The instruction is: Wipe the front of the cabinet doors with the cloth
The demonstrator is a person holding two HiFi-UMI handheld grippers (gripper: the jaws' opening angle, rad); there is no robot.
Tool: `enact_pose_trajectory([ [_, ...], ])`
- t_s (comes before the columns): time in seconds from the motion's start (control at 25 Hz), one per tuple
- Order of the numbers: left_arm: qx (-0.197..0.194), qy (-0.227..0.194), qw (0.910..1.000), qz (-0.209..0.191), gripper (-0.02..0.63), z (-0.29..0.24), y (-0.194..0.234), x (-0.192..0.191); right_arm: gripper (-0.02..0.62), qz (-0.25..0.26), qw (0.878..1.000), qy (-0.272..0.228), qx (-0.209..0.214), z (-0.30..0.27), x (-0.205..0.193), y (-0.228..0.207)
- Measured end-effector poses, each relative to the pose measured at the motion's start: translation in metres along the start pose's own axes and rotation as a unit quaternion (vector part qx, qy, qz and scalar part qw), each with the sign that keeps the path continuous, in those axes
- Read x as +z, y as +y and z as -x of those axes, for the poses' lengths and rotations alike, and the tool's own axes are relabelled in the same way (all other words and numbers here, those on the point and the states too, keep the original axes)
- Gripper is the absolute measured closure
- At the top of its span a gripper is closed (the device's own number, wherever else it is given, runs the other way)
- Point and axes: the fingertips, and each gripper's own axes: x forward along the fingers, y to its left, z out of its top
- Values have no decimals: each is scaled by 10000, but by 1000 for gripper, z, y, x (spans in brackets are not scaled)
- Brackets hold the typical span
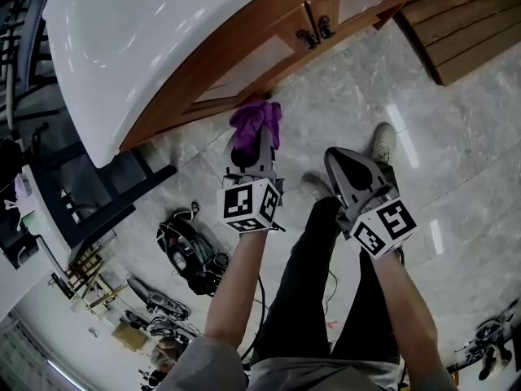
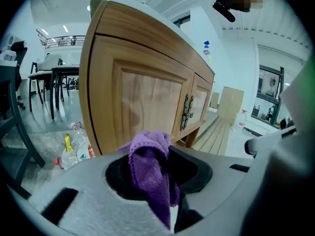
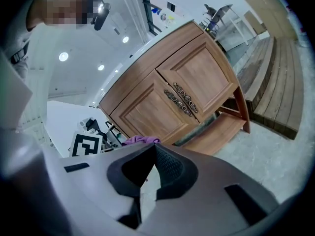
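litter beside the cabinet — cloth perhaps touching its front.

The grey marbled floor carries the wooden cabinet and a slatted wooden platform.

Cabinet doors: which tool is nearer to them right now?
Left. The left tool, gripping the cloth, is close in front of the cabinet doors near their bottom edge; the right tool hangs farther back over the floor, shut and empty.

Head view steeply down over cabinet, both gripper views low, facing its doors, left nearer
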Motion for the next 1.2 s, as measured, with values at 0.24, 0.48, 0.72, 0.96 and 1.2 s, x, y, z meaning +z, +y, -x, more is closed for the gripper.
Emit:
enact_pose_trajectory([
  [0.24, 205, 126, 9997, 73, 495, -4, 29, -16, 587, 23, 10000, 18, 30, -14, -7, 6],
  [0.48, 424, 356, 9985, 40, 495, -17, 56, -35, 586, 37, 10000, -30, -13, -26, -8, 7],
  [0.72, 490, 478, 9976, 89, 495, -27, 72, -45, 586, 9, 9999, -47, -133, -28, -11, 3],
  [0.96, 531, 498, 9973, 113, 495, -34, 80, -48, 586, -30, 9998, -55, -200, -29, -15, 1],
  [1.2, 547, 451, 9972, 235, 495, -36, 84, -48, 586, -55, 9996, -125, -237, -31, -14, 0],
])
